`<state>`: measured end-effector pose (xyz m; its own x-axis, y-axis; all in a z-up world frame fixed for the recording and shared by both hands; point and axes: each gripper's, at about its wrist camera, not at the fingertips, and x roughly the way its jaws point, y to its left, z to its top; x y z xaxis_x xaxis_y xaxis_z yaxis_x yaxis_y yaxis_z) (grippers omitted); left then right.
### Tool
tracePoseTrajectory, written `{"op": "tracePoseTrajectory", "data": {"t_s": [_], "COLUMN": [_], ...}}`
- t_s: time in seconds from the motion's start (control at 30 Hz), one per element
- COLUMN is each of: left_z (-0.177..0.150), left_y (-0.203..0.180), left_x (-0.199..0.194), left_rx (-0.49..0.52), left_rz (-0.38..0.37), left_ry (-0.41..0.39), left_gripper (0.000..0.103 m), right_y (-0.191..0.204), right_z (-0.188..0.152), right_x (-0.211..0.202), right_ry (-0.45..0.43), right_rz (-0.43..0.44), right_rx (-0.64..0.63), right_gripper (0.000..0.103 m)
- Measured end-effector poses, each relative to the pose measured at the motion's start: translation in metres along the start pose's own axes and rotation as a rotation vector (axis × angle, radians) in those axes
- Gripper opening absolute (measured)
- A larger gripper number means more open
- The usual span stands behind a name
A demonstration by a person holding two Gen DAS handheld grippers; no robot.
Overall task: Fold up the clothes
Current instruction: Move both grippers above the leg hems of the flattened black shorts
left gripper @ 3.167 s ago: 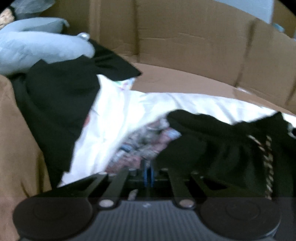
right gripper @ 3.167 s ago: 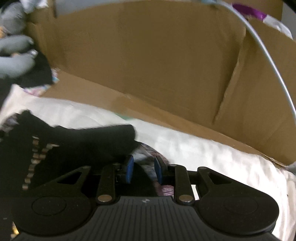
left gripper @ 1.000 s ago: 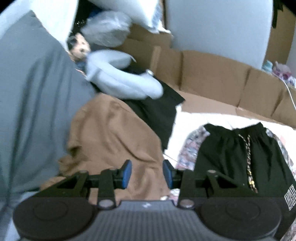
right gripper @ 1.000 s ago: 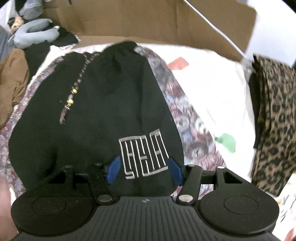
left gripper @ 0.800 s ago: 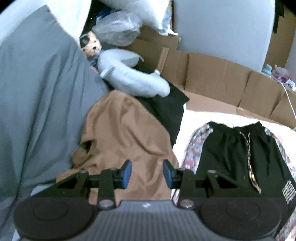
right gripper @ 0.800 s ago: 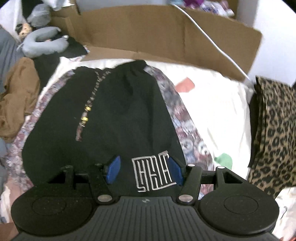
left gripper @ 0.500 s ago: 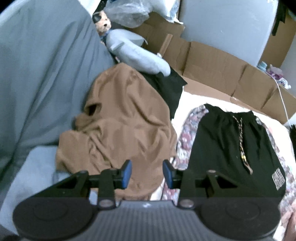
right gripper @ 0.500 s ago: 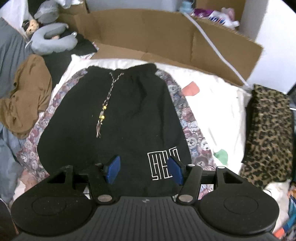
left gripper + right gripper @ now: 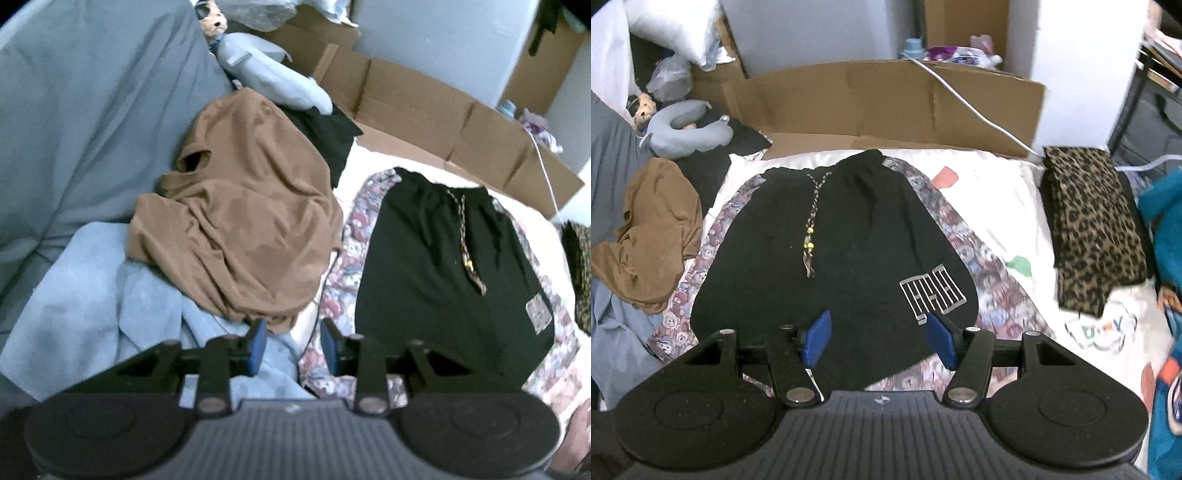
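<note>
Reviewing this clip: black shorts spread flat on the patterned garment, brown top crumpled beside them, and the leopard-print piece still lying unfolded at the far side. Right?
Not quite. The leopard-print piece is already folded into a neat stack, as the right wrist view shows. The rest holds: the black shorts lie spread flat on the patterned garment, and the brown top sits crumpled beside them.

Left gripper [image 9: 291, 341] closing on nothing, right gripper [image 9: 879, 338] wide, empty
</note>
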<state>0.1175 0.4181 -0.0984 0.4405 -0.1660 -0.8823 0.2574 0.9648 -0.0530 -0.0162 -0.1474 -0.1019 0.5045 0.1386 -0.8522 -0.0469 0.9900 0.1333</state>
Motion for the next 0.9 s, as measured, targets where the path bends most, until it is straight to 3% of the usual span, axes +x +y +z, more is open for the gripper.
{"op": "tracePoseTrajectory", "data": {"t_s": [0.3,0.57,0.63,0.73,0.9], "left_z": [-0.034,-0.057,-0.062,-0.069,-0.08], "left_y": [-0.009,-0.008,-0.007,-0.008,-0.014], "left_x": [0.057,0.118,0.13,0.142,0.155], "left_rx": [0.01,-0.025,-0.033,-0.025,-0.001], "left_rz": [-0.008,-0.042,-0.033,-0.007,0.004], "left_ry": [0.005,0.073,0.082,0.078,0.094], "left_gripper": [0.028,0.024,0.024,0.016,0.019], "right_y": [-0.002,0.013,0.016,0.018,0.02], "right_z": [-0.065,-0.066,-0.068,-0.072,-0.078], "right_x": [0.033,0.062,0.066,0.07,0.074], "right_ry": [0.027,0.035,0.049,0.062,0.082], "right_rz": [-0.089,-0.028,-0.018,-0.01,-0.002], "right_rx": [-0.035,-0.042,-0.047,-0.043,-0.039], "right_gripper": [0.064,0.064,0.064,0.064,0.064]}}
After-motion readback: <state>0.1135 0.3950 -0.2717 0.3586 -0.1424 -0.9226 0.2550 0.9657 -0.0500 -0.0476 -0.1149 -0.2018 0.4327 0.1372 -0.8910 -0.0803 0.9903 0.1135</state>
